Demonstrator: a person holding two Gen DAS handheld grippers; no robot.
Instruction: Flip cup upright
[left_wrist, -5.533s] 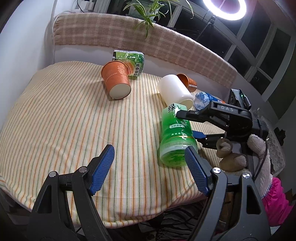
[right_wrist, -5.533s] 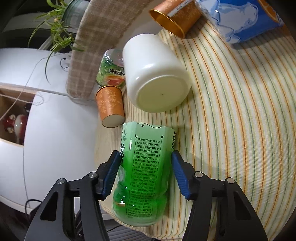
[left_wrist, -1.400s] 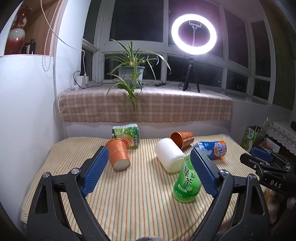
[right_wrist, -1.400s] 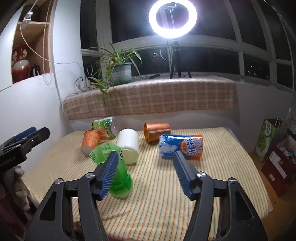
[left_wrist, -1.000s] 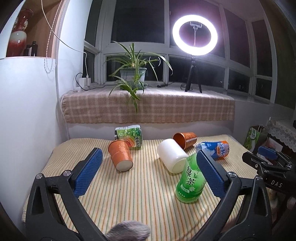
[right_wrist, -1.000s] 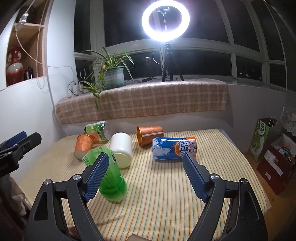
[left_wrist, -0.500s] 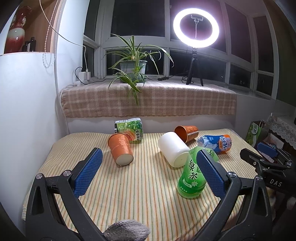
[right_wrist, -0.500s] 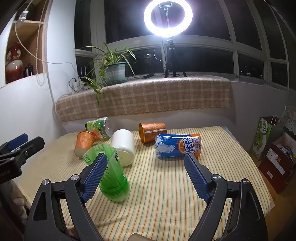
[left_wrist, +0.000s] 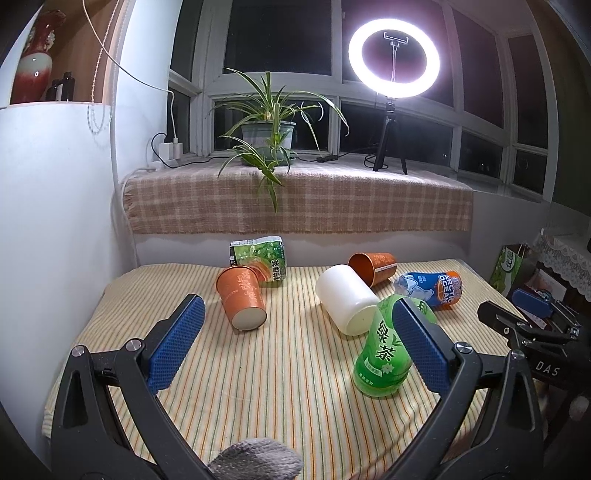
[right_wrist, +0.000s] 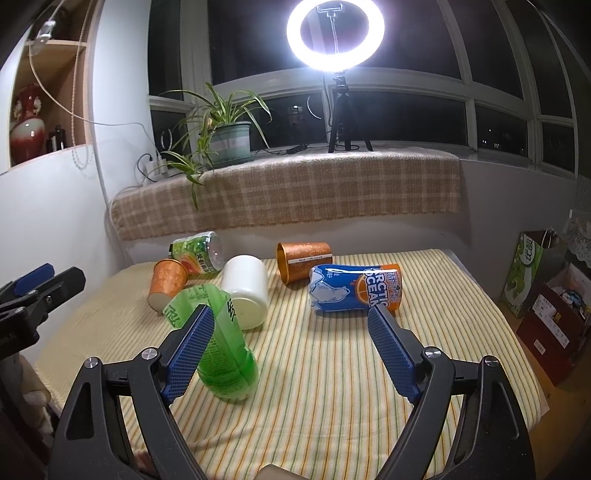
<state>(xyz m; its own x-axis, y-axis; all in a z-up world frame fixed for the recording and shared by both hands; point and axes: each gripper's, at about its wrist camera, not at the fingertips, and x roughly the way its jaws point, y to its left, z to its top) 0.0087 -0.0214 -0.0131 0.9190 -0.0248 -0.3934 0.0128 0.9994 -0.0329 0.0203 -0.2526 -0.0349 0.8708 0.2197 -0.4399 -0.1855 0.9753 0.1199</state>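
A green tea cup (left_wrist: 382, 354) stands upright on the striped table (left_wrist: 258, 387), leaning slightly; it also shows in the right wrist view (right_wrist: 221, 354). My left gripper (left_wrist: 299, 339) is open and empty, held back above the near table edge, its right finger in front of the green cup. My right gripper (right_wrist: 291, 347) is open and empty, its left finger just in front of the green cup. A white cup (left_wrist: 347, 304), an orange paper cup (left_wrist: 242, 302), a copper cup (left_wrist: 373, 267) and a blue cup (left_wrist: 432, 290) lie on their sides.
A green-labelled cup (left_wrist: 258, 260) lies at the back by the wall. A checked cloth covers the sill (left_wrist: 295, 203) holding a potted plant (left_wrist: 267, 142) and ring light (left_wrist: 393, 59). Bags (right_wrist: 532, 273) stand right of the table.
Since 5.5 s ago the green cup went from lying in my right gripper to standing upright and released. Both grippers pulled back and opened wide; little has moved in the last half second.
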